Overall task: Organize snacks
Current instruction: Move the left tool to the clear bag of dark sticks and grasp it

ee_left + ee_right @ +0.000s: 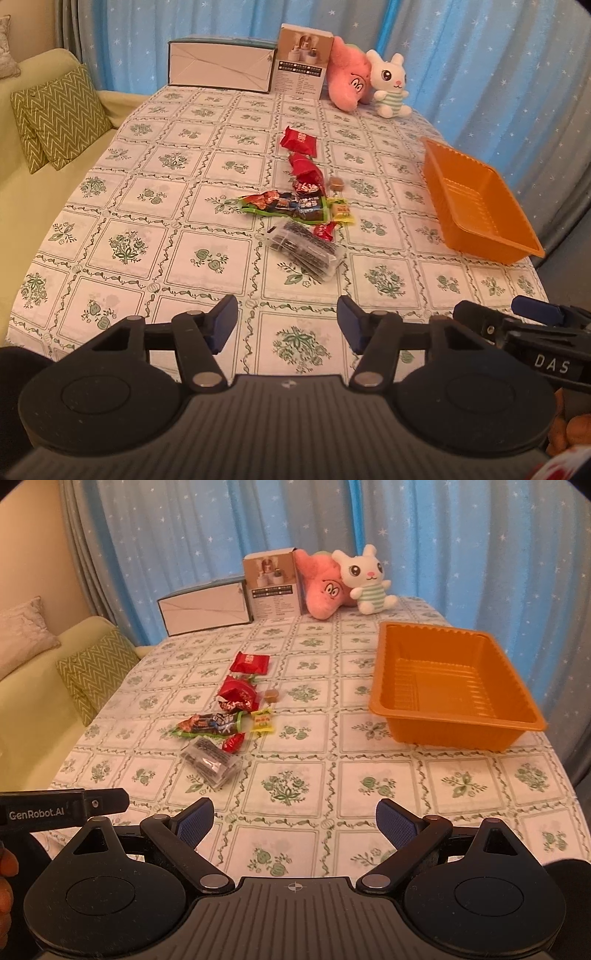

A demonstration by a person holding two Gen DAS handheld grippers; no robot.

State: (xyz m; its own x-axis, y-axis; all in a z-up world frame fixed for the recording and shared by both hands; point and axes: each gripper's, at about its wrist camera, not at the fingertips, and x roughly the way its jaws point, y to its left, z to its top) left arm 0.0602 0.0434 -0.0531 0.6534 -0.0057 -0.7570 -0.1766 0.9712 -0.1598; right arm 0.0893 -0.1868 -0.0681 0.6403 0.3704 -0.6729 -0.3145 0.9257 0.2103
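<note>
Both grippers, left (pixel 287 322) and right (pixel 294 822), are hovering with fingers spread wide, holding nothing. Snacks (pixel 229 720) are lying mid-tabletop (pixel 332 782), left of the tray (pixel 454 723). Nothing's sorted yet; next is probably reaching for the nearest packet (pixel 211 762).

Left tongs (pixel 288 325) spread wide, blue pads (pixel 223 323) apart, nothing between them, level above the near edge. Right tongs (pixel 294 825) likewise wide, pads (pixel 395 827) bare. Both side by side, pointing forward, each visible in the other's view.
</note>
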